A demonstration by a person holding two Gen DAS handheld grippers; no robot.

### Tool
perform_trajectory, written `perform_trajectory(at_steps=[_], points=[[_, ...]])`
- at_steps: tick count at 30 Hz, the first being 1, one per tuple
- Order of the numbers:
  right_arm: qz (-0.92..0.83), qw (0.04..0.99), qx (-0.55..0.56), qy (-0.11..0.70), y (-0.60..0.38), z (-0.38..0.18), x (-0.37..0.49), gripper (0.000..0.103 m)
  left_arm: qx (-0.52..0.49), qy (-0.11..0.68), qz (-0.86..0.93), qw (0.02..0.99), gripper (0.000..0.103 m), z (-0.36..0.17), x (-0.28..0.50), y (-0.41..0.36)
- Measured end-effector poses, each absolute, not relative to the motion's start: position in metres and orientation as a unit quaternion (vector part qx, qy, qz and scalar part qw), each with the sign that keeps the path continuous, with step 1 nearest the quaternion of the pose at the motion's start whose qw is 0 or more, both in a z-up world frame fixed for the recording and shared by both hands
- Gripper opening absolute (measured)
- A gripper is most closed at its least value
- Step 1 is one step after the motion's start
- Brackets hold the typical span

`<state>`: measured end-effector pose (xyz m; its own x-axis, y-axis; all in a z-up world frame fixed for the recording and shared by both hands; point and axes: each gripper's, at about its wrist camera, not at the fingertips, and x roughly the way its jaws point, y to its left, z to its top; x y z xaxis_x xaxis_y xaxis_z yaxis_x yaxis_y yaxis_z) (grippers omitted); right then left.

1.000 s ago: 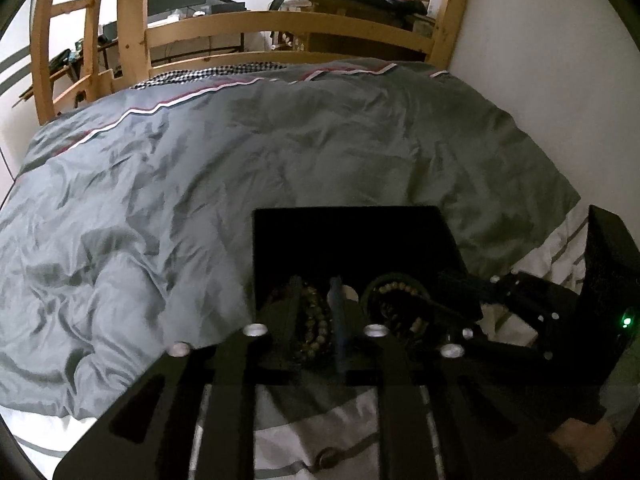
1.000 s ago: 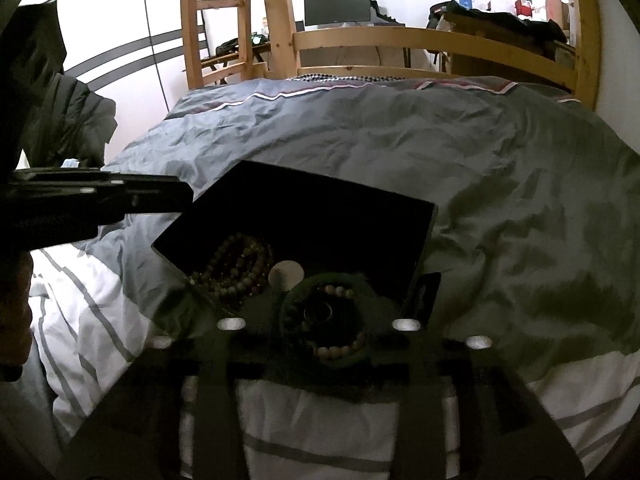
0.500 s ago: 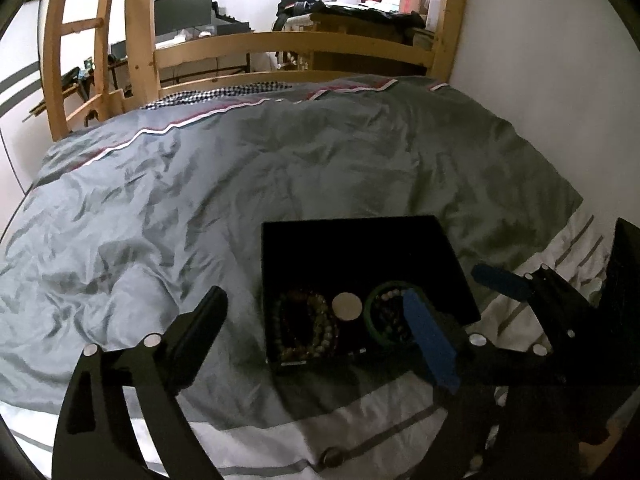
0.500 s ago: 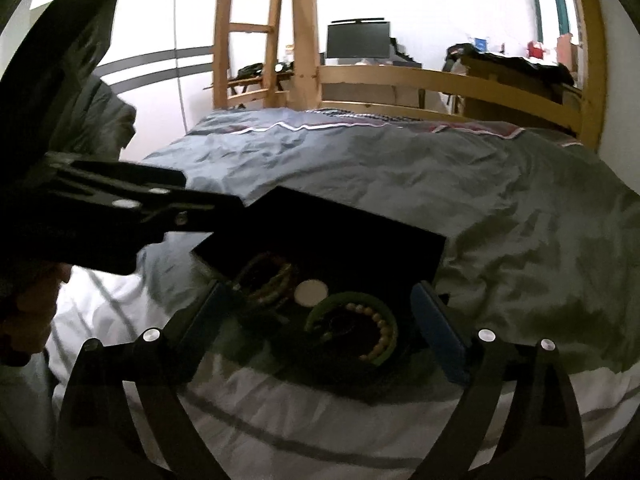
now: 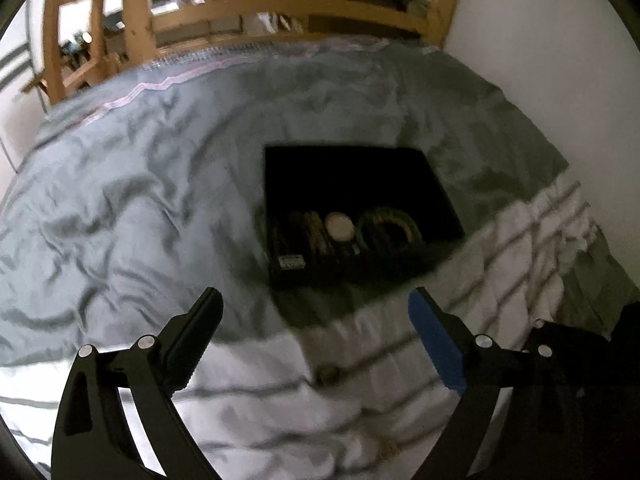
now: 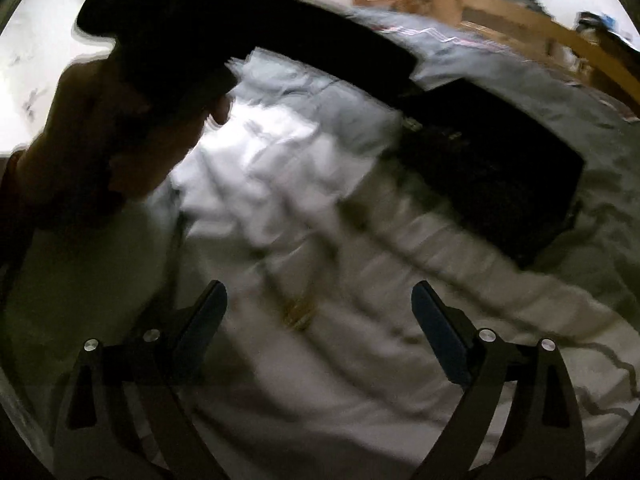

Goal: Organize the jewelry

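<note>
A black jewelry tray (image 5: pixel 348 176) lies on the bed. Along its near edge sit beaded bracelets (image 5: pixel 312 236), a round pale disc (image 5: pixel 339 227) and a green bangle (image 5: pixel 386 226). A small dark trinket (image 5: pixel 328 372) and a yellowish one (image 5: pixel 388 448) lie on the white sheet nearer me. My left gripper (image 5: pixel 314 304) is open and empty, held short of the tray. My right gripper (image 6: pixel 318 298) is open and empty over the white sheet, above a small gold piece (image 6: pixel 298 314). The tray shows blurred in the right wrist view (image 6: pixel 500 168).
A grey duvet (image 5: pixel 140 184) covers most of the bed, with a white striped sheet (image 5: pixel 400 352) in front. A wooden bed frame (image 5: pixel 248 12) stands behind and a white wall (image 5: pixel 560 40) at the right. The left hand and its gripper body (image 6: pixel 180 40) fill the upper left of the right wrist view.
Both grippers opened and pulled back from the tray, leaving the bracelets and bangle in it. The right gripper swung left and down over the white sheet.
</note>
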<state>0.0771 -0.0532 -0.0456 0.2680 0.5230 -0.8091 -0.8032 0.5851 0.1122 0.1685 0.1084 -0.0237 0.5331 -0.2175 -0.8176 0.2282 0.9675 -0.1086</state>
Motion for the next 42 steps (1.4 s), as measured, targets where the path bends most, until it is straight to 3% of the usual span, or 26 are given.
perform_trajectory(at_steps=[4, 8, 12, 14, 16, 19, 24, 29, 42], points=[[0.421, 0.764, -0.168, 0.459, -0.050, -0.062, 0.073, 0.065, 0.011, 0.515, -0.147, 0.845, 0.092, -0.046, 0.167, 0.103], [0.421, 0.751, -0.169, 0.481, -0.044, -0.078, 0.077, 0.055, 0.036, 0.548, -0.147, 0.823, 0.091, -0.067, 0.163, 0.096], [0.441, 0.741, -0.160, 0.480, -0.036, -0.086, 0.076, 0.053, 0.032, 0.568, -0.138, 0.811, 0.091, -0.079, 0.165, 0.098], [0.438, 0.740, -0.158, 0.485, -0.032, -0.091, 0.078, 0.052, 0.020, 0.578, -0.138, 0.804, 0.083, -0.084, 0.167, 0.102], [0.437, 0.737, -0.155, 0.493, -0.028, -0.099, 0.081, 0.050, 0.009, 0.593, -0.136, 0.794, 0.064, -0.092, 0.170, 0.105], [0.423, 0.733, -0.163, 0.507, -0.025, -0.109, 0.084, 0.045, 0.015, 0.608, -0.122, 0.784, 0.042, -0.103, 0.171, 0.106], [0.415, 0.738, -0.146, 0.511, -0.033, -0.107, 0.088, 0.023, 0.008, 0.605, -0.128, 0.786, 0.013, -0.105, 0.170, 0.109], [0.389, 0.760, -0.124, 0.506, -0.050, -0.099, 0.097, 0.008, -0.032, 0.601, -0.128, 0.788, 0.008, -0.101, 0.170, 0.123], [0.391, 0.783, -0.040, 0.483, -0.085, -0.077, 0.106, 0.008, -0.154, 0.555, -0.143, 0.805, 0.006, -0.072, 0.170, 0.169]])
